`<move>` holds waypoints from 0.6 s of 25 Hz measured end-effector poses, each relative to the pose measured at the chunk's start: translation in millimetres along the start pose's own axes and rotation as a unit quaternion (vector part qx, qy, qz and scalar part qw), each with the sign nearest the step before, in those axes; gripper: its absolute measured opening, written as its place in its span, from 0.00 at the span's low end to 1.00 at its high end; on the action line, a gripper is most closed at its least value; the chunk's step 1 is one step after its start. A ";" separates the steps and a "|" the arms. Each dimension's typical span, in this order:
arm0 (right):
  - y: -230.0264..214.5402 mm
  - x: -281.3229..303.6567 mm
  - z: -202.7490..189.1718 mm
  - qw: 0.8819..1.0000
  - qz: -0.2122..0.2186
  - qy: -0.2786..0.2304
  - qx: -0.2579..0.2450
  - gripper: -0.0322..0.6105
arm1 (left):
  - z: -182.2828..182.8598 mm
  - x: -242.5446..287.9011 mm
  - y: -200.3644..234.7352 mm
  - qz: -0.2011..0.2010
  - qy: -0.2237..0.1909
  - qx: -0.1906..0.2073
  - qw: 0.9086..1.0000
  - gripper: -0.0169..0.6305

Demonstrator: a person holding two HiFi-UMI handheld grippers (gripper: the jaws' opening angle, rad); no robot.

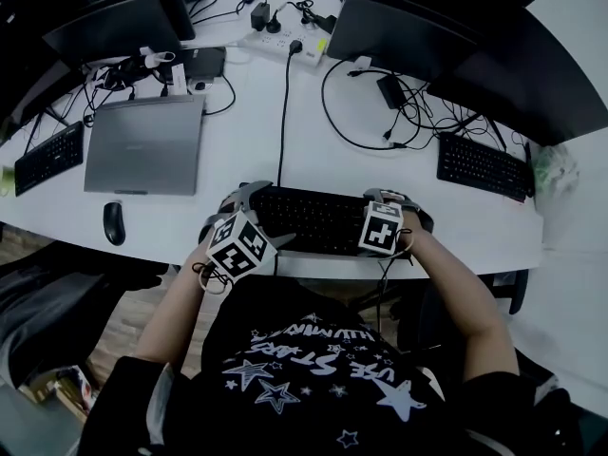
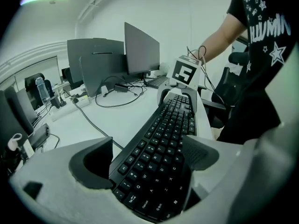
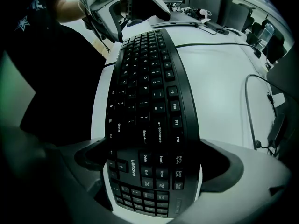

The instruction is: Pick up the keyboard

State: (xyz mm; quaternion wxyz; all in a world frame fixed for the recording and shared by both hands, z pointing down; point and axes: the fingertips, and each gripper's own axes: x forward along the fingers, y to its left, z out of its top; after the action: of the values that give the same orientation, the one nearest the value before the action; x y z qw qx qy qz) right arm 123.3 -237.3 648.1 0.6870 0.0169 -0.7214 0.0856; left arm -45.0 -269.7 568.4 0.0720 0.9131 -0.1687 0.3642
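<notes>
A black keyboard point(image 1: 318, 218) lies across the front edge of the white desk point(image 1: 256, 160), just in front of the person. My left gripper point(image 1: 245, 207) holds its left end. In the left gripper view the two pads sit against the keyboard's point(image 2: 163, 143) long edges, with my left gripper point(image 2: 147, 160) shut on it. My right gripper point(image 1: 404, 209) holds the number-pad end. In the right gripper view the keyboard point(image 3: 145, 92) runs between the jaws of my right gripper point(image 3: 154, 164), which are closed against its sides. The keyboard's black cable point(image 1: 285, 112) leads back across the desk.
A closed silver laptop point(image 1: 145, 145) and a black mouse point(image 1: 114, 222) lie left of the keyboard. Two other keyboards sit at the far right point(image 1: 483, 166) and far left point(image 1: 47, 158). Monitors point(image 1: 399, 31), a power strip point(image 1: 285, 44) and loose cables point(image 1: 380, 112) fill the back.
</notes>
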 end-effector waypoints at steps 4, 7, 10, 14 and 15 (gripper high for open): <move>12.5 -16.7 6.6 1.000 -0.011 0.009 0.015 0.94 | -2.8 -1.8 -1.8 0.014 0.007 0.005 1.000 0.73; 13.6 -23.3 7.4 0.999 -0.050 0.002 0.012 0.94 | -0.6 -3.4 -3.2 0.026 0.016 0.021 0.999 0.73; 16.6 -28.4 5.6 0.996 -0.090 -0.003 0.009 0.94 | 5.2 -3.3 -9.0 0.036 0.033 0.058 0.997 0.73; 18.8 -35.3 5.5 0.990 -0.138 -0.004 0.007 0.94 | 14.8 0.6 -14.3 0.042 0.062 0.125 0.989 0.73; 19.4 -36.5 5.9 0.989 -0.149 -0.003 0.007 0.94 | 17.1 1.8 -15.5 0.040 0.068 0.138 0.987 0.73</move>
State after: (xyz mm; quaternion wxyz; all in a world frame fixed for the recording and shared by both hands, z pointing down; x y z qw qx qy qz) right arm 116.8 -222.5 609.7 0.6898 0.1288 -0.7124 -0.0127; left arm -27.2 -260.0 557.1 -0.0586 0.8800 -0.1480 0.4476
